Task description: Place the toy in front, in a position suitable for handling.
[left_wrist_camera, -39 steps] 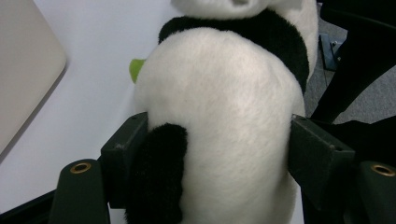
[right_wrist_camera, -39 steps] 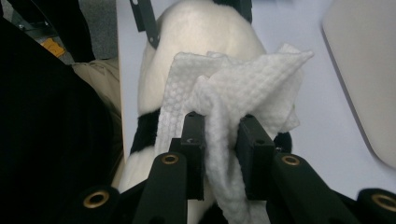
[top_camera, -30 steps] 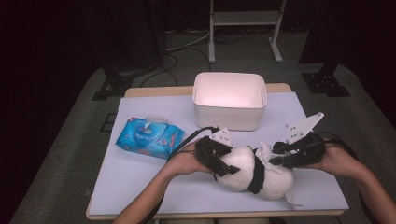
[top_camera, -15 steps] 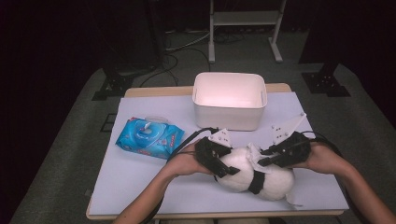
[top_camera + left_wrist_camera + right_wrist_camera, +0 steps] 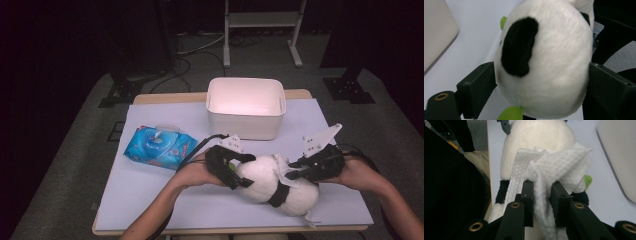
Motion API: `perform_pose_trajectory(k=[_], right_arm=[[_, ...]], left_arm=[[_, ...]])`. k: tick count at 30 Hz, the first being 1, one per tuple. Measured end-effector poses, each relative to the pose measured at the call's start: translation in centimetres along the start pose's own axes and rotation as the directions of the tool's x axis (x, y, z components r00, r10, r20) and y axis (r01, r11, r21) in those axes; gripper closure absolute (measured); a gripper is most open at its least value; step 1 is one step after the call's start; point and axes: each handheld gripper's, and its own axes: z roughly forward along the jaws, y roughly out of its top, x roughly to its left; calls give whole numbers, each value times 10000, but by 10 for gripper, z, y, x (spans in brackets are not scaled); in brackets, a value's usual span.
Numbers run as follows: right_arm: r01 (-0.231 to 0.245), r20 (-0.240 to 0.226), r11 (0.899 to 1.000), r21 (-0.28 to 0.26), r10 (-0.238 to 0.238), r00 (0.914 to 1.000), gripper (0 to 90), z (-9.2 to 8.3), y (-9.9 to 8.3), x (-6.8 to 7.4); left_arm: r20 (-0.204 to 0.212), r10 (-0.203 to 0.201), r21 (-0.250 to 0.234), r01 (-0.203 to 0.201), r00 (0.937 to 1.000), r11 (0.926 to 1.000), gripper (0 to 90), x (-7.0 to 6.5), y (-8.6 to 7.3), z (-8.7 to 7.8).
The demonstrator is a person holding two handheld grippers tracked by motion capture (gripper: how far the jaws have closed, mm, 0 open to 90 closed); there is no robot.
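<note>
A white and black panda plush [image 5: 265,180] lies on the table's near side. Its head [image 5: 549,62] sits between the jaws of my left gripper [image 5: 239,175], and both pads touch the fur. Those jaws have just been opening, with the head still between them. My right gripper [image 5: 295,172] is shut on a crumpled white wipe [image 5: 559,162]. The wipe [image 5: 282,167] rests against the plush's white body [image 5: 536,137]. A green bit of the toy [image 5: 510,113] pokes out below the head.
A white plastic bin [image 5: 245,107] stands behind the plush at the table's far middle. A blue pack of wet wipes [image 5: 160,147] lies to the left. The pale table sheet [image 5: 150,195] ends at the front edge just below the plush.
The right gripper with the wipe has shifted slightly against the plush and its top plate has tilted. The left hand has stayed at the head.
</note>
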Motion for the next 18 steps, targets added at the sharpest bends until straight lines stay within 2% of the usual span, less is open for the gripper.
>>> perform_pose_trajectory(k=[11, 16, 17, 18], right_arm=[[-151, 29, 9999, -68, 151, 9999, 741, -6, -10, 0], [-255, 48, 9996, -71, 256, 9997, 742, -8, -14, 1], [-290, 53, 9995, -86, 291, 9996, 742, -9, -15, 1], [-308, 47, 9995, -85, 308, 9995, 742, -9, -15, 2]], left_arm=[[578, -245, -74, 250, 9980, 9997, 74, 3, -9, 9], [729, -237, 269, 218, 9971, 9994, 42, 2, -11, 20], [915, -452, 304, 426, 9948, 9986, 42, 4, -13, 25], [915, -452, 304, 426, 9948, 9986, 45, 4, -13, 25]])
